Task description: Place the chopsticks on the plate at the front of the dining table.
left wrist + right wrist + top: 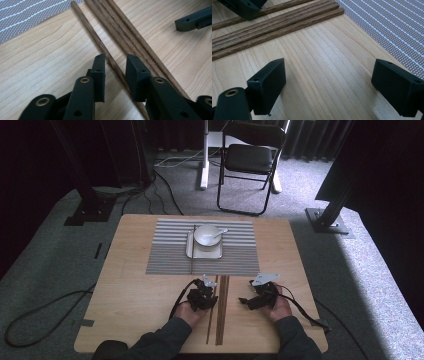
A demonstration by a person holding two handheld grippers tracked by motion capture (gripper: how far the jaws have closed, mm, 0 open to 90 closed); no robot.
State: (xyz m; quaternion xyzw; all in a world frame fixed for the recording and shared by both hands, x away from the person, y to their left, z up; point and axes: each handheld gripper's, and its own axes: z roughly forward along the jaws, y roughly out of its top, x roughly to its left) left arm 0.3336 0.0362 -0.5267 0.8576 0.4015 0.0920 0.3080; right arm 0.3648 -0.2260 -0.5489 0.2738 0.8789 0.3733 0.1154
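Observation:
Several dark wooden chopsticks [222,307] lie in a bundle on the wooden table, pointing away from me. One single chopstick [100,42] lies apart on their left. My left gripper [115,72] straddles that single stick with its jaws close on either side and a thin gap still showing, so it is open. In the high view the left gripper [206,290] sits at the left edge of the bundle. My right gripper [329,82] stands wide open over bare wood, right of the chopsticks [274,25]. In the high view the right gripper [250,295] rests on the table.
A grey striped placemat [235,255] lies beyond the grippers, with a white bowl [206,235] and spoon [220,232] on a square plate [192,252]. Another thin stick [193,247] lies on the mat left of the plate. A folding chair [247,160] stands behind the table.

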